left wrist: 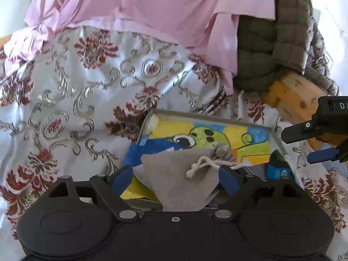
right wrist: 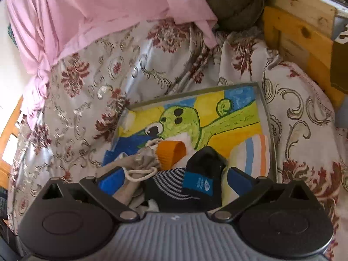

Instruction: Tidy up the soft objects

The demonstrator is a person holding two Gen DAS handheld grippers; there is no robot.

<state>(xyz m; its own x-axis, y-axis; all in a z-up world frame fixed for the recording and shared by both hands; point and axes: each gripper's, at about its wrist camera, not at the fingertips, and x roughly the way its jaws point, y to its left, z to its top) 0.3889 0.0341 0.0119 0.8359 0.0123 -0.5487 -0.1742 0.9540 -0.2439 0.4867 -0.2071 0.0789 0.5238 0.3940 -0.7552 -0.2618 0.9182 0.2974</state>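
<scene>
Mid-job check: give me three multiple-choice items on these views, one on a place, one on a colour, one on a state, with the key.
1. Where does the grey pouch lie?
A. In the tray
B. On the pink sheet
C. On the wooden frame

2. What colour is the rolled band beside the pouch?
A. Green
B. Orange
C. Purple

3. How does the right gripper stand?
A. Shut on the pouch
B. Shut on the striped sock
C. Open, over the sock

Key:
1 A: the pouch rests on the tray's painted bottom, between the open left gripper fingers.
2 B: the right wrist view shows an orange roll.
3 C: both blue fingers stand apart on either side of the sock.
</scene>
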